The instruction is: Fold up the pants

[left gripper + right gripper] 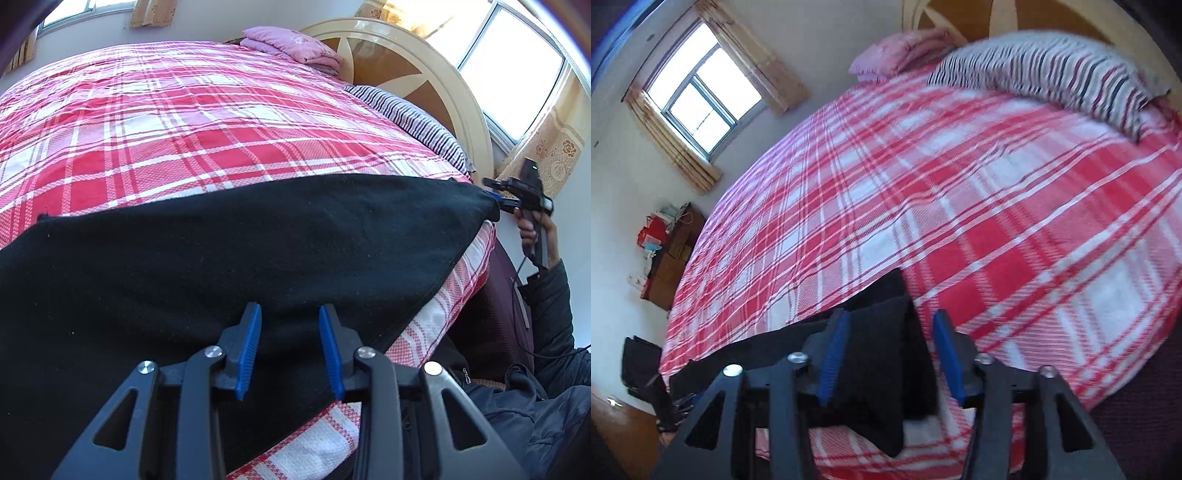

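The black pants (229, 251) lie flat along the near edge of the bed with the red plaid cover (177, 129). My left gripper (290, 314) is open, its blue pads just over the pants' near edge, holding nothing. My right gripper (890, 325) is open around the pants' end (882, 354), which lies folded in layers between its blue pads. In the left wrist view the right gripper (511, 195) sits at the pants' far right corner, held in a hand.
A striped pillow (1052, 74) and a folded pink quilt (291, 42) lie by the round headboard (406, 66). Windows with curtains are behind. A brown cabinet (672, 254) with clutter stands beyond the bed. The person's dark jacket (535, 387) is at the right.
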Demonstrator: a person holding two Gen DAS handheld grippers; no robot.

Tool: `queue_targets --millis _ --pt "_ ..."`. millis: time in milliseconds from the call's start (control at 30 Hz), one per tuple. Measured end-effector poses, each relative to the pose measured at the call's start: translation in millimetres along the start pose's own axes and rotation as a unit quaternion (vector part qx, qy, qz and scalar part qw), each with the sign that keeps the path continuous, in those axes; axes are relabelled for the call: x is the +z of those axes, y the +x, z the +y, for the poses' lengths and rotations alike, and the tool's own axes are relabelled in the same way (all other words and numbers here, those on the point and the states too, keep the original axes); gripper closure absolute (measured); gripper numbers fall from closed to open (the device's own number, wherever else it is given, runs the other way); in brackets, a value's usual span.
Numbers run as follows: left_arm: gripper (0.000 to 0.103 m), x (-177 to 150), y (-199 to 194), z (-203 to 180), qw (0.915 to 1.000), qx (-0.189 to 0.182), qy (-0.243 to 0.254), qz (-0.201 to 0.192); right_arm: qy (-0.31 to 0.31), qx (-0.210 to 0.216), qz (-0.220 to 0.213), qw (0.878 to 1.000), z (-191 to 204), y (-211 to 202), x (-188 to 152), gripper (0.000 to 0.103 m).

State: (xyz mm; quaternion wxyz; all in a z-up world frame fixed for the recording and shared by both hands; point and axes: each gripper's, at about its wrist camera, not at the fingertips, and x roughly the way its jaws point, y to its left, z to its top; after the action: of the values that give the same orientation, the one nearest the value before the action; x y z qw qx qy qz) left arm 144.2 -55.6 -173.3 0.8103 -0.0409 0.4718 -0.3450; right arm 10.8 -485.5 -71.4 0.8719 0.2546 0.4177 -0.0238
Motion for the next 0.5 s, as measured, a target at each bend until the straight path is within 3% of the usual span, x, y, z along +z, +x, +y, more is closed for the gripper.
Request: queue_targets --millis 33,133,333,433,500 --pt "0.068 -1 -1 0 1.0 -0.001 0.0 0.0 0.003 0.001 0.009 1.0 2 8 2 0.08" --pt "0.068 -2 -1 1 1.0 -0.003 0.0 -0.002 -0.017 -0.009 -0.003 1.0 14 13 6 0.094" --pt "0.068 -3 -2 2 1.0 -0.003 0.001 -0.003 -0.111 0.01 -0.108 0.988 57 -20 10 0.095" --pt "0.068 -4 -3 3 1.0 -0.003 0.002 -0.003 -0.164 -0.022 -0.157 0.974 65 -26 3 0.095" --pt "0.068 -4 -3 3 1.0 -0.003 0.001 -0.004 -0.163 -0.064 -0.14 0.975 54 -15 2 0.095"
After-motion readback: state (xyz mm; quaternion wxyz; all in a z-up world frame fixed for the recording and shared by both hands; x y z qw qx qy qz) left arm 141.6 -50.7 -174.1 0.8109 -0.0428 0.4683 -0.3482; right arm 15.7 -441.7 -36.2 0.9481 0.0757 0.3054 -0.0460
